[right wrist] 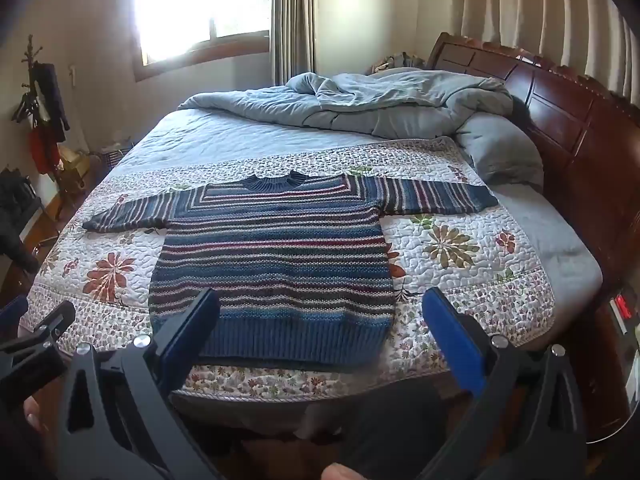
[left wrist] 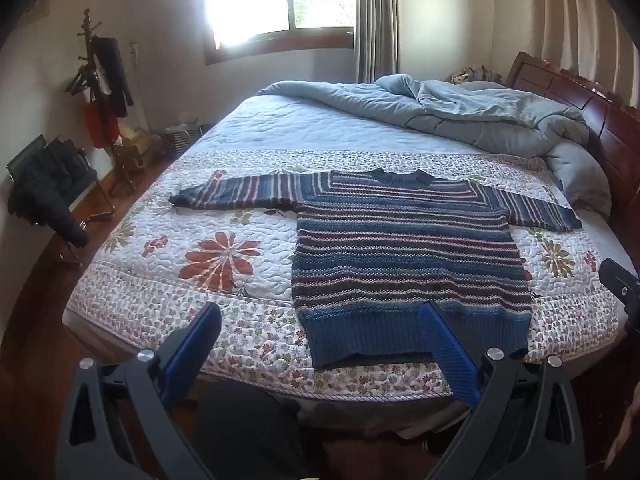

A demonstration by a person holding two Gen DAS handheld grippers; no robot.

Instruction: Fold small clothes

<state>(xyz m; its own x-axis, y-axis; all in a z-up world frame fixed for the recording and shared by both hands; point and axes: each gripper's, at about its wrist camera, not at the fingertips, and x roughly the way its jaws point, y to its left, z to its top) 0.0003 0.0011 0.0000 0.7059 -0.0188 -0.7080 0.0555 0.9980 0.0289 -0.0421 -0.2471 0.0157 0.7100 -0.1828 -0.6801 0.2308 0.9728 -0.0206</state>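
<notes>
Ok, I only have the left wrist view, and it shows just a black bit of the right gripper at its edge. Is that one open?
Observer: Yes. The right gripper is wide open, with nothing between its blue pads.
Operator: Where does it sit against the sweater?
Observer: The pad on the picture's left overlaps the ribbed hem of the sweater. The other pad shows over the floral quilt, past the sweater's side edge.
Operator: Anything beside the bed on that side?
Observer: A small item with a red switch or light, low beside the headboard. It is too small to identify.
</notes>
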